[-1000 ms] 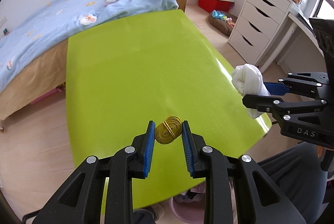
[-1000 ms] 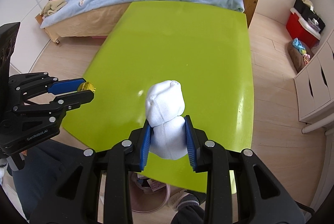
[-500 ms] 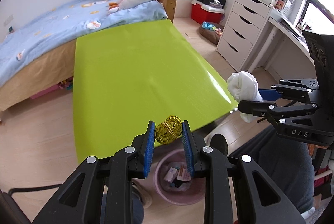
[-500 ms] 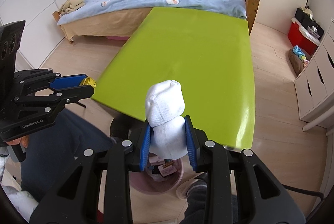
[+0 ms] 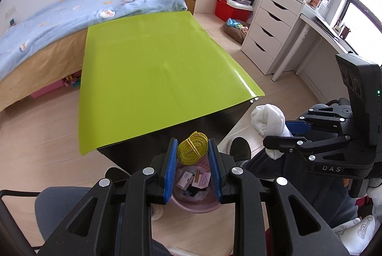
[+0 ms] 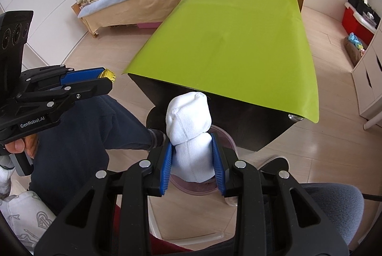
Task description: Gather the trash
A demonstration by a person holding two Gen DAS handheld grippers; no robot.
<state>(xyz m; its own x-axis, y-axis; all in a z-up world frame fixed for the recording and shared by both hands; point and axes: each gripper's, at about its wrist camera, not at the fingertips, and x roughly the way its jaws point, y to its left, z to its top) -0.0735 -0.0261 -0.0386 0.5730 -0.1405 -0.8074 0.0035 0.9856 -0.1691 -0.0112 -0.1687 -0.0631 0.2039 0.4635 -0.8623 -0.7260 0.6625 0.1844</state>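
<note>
Both grippers have pulled back off the green table (image 5: 152,79) since the earlier frames; the pink trash bin (image 5: 194,204) now sits under them, where before only tabletop showed. Left gripper (image 5: 193,152), lower centre of left wrist view, is clenched on a coiled yellow tape measure (image 5: 192,147) w/ a rubber band, right above the bin's paper scraps. Right gripper (image 6: 193,158), lower centre of right wrist view, grasps a rolled white sock (image 6: 189,127) btwn its blue pads; bin rim (image 6: 226,136) shows behind it. Table edge is now in mid-frame. The person's dark trouser leg (image 6: 78,127) is at left of the right wrist view.
</note>
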